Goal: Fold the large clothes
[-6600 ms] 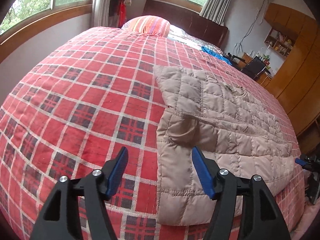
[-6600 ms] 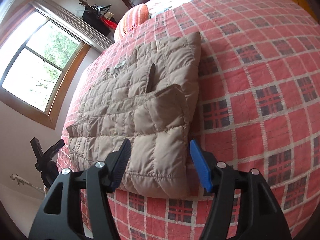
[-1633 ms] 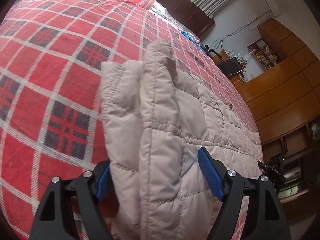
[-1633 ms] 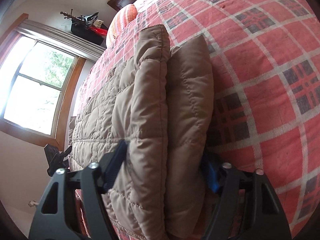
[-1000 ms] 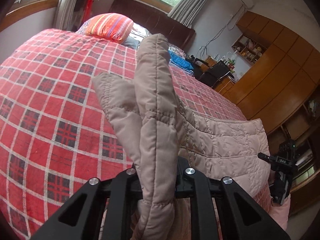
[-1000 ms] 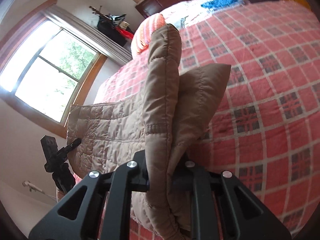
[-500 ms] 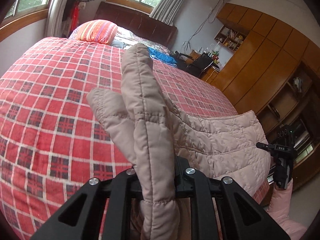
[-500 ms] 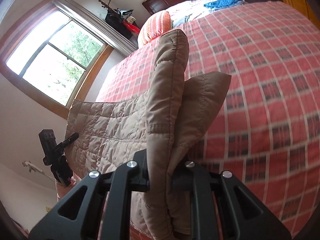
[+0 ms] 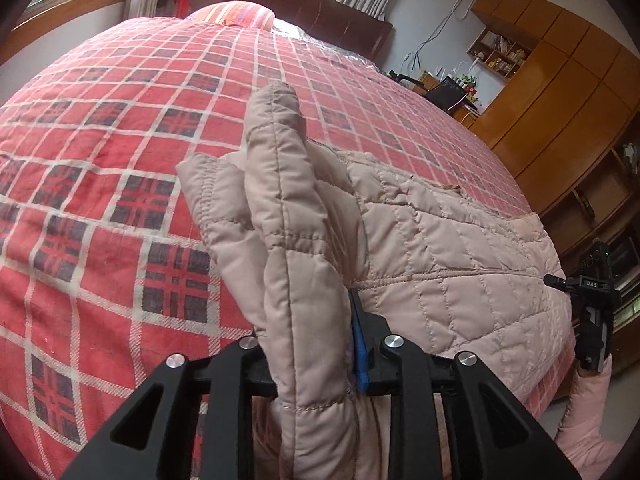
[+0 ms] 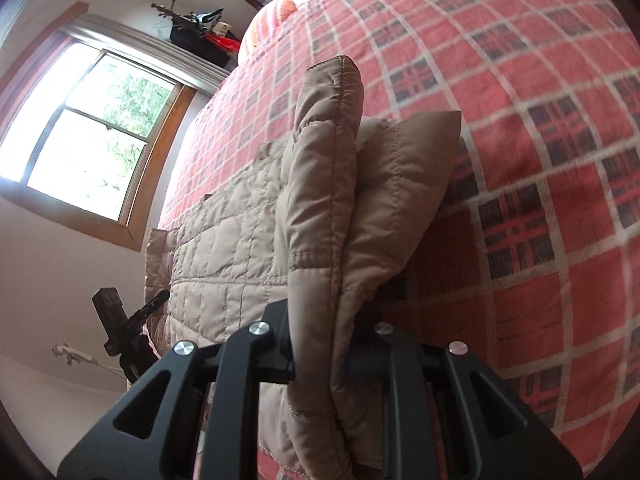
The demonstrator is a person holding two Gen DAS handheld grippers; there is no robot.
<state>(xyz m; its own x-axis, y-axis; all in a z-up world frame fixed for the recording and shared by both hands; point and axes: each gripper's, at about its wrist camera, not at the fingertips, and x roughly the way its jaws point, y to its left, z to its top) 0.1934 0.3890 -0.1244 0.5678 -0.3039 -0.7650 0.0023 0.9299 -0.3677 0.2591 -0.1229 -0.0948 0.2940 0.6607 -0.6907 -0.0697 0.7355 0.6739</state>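
Each hand-held gripper, left (image 9: 310, 354) and right (image 10: 324, 340), pinches the puffy quilted jacket's (image 9: 448, 256) doubled edge (bed (image 9: 120, 152) bare beyond).

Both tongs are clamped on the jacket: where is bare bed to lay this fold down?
Bare plaid bedspread lies beyond the jacket, up to the striped pillow, and beside each clamped end. The near edge is crowded: jacket, left tongs, right tongs.

Left tool (image 9: 316, 344) clamped on beige quilted jacket's (image 9: 440, 248) bunched edge above red plaid bedspread (image 9: 120, 128).
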